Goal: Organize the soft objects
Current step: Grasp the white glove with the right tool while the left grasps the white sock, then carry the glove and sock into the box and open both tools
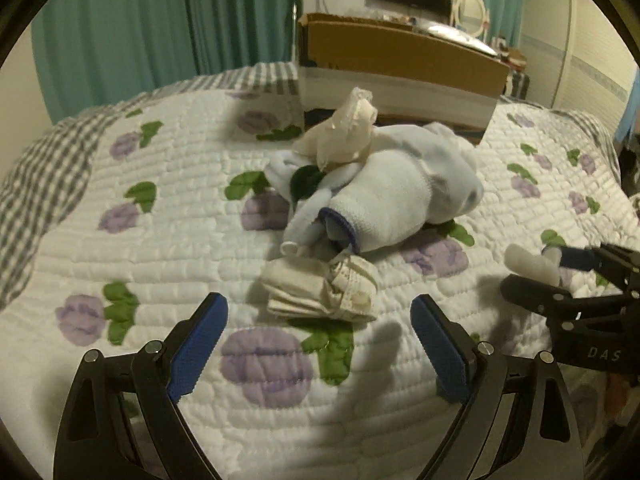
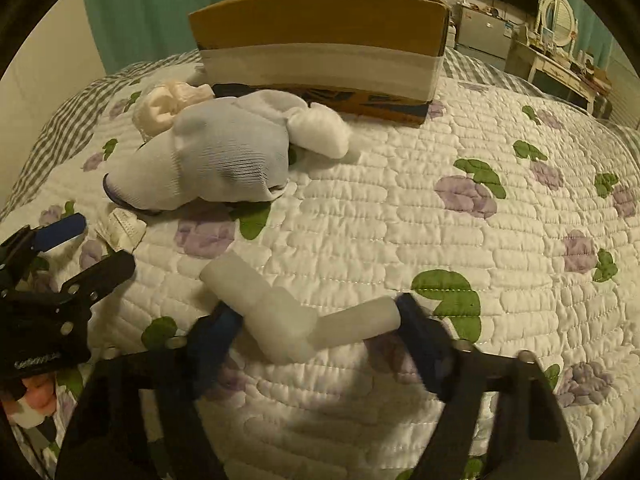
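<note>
A pile of soft things lies on the quilted bed: a pale blue and white sock bundle (image 1: 384,192) (image 2: 216,160), a cream cloth (image 1: 344,132) (image 2: 168,104) on top of it, and a folded cream cloth (image 1: 320,292) (image 2: 120,228) in front. My left gripper (image 1: 320,356) is open, just short of the folded cloth. My right gripper (image 2: 316,328) is shut on a bent white rolled sock (image 2: 288,320); the sock also shows at the right of the left wrist view (image 1: 532,264).
A cardboard box (image 1: 396,68) (image 2: 320,40) stands on the bed behind the pile. Teal curtains (image 1: 160,20) hang at the back left. A dresser with a mirror (image 2: 560,40) stands at the back right. The floral quilt (image 2: 480,220) stretches to the right.
</note>
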